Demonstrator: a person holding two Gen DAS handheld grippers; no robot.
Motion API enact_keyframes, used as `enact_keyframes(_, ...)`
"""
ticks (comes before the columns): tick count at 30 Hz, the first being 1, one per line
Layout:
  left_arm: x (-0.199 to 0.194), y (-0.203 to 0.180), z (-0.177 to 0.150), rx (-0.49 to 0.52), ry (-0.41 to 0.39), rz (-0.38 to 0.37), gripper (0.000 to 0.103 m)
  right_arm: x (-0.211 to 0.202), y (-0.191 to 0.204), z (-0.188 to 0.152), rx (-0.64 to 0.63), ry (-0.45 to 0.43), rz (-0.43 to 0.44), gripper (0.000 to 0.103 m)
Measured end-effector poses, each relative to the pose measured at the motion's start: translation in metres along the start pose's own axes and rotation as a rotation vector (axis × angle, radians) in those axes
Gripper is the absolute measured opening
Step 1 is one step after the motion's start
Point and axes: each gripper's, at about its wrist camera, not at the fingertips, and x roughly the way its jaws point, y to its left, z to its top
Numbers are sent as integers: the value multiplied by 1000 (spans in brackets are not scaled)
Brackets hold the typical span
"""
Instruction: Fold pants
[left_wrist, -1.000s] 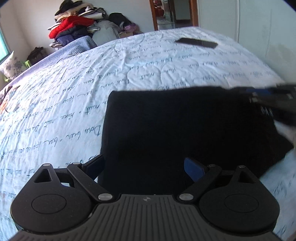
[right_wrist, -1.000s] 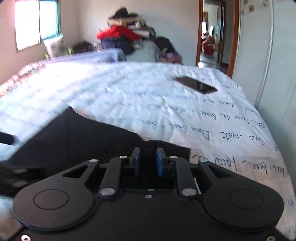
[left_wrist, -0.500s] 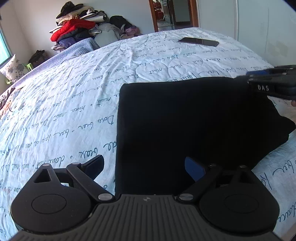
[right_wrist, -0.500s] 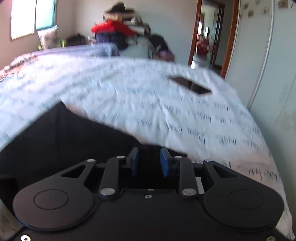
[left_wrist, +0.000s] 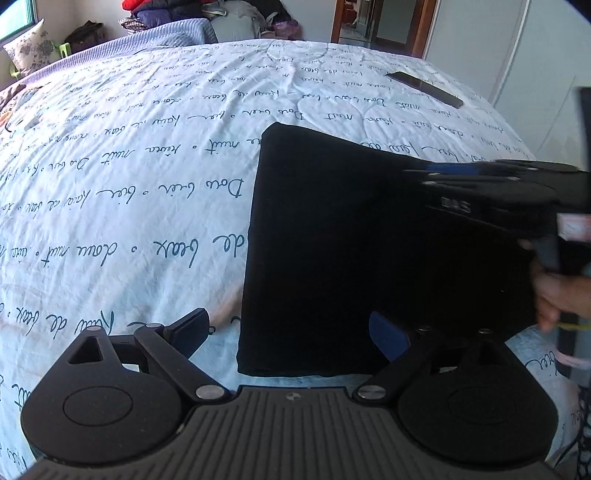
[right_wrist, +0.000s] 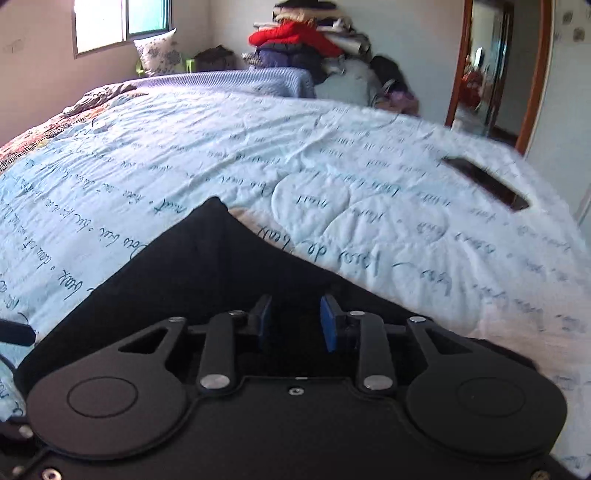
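Black pants (left_wrist: 332, 240) folded on bed (left_wrist: 147, 166); left gripper (left_wrist: 291, 332) spread wide, empty, right gripper (right_wrist: 295, 321) partly parted w/ nothing pinched; a snagging finger could undo fold.

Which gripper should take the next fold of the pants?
Probably left: the left gripper is wide open at the pants' near edge. The right gripper sits narrower above the cloth.
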Motion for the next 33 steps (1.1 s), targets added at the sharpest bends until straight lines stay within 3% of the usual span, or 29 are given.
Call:
enact_keyframes(5, -3, -7, -2, 26, -24, 30, 96, -50, 12, -26, -25, -37, -39, 44)
enact_keyframes(11, -5, -16, -7, 56, -45, 56, 96, -59, 14, -67, -16, 0, -82, 48)
enact_keyframes(22, -14, -26, -15, 69, -68, 71, 95, -76, 14, -82, -14, -4, -149, 55)
enact_keyframes(26, -19, -32, -19, 86, -84, 71, 95, -93, 13, -81, 51, -51, -164, 56)
enact_keyframes(28, -22, -36, -21, 94, -98, 75, 95, -94, 14, -84, 78, -54, -167, 62)
enact_keyframes(33, -24, -42, -27, 99, -99, 68, 95, -89, 29, -95, 16, -29, -211, 65)
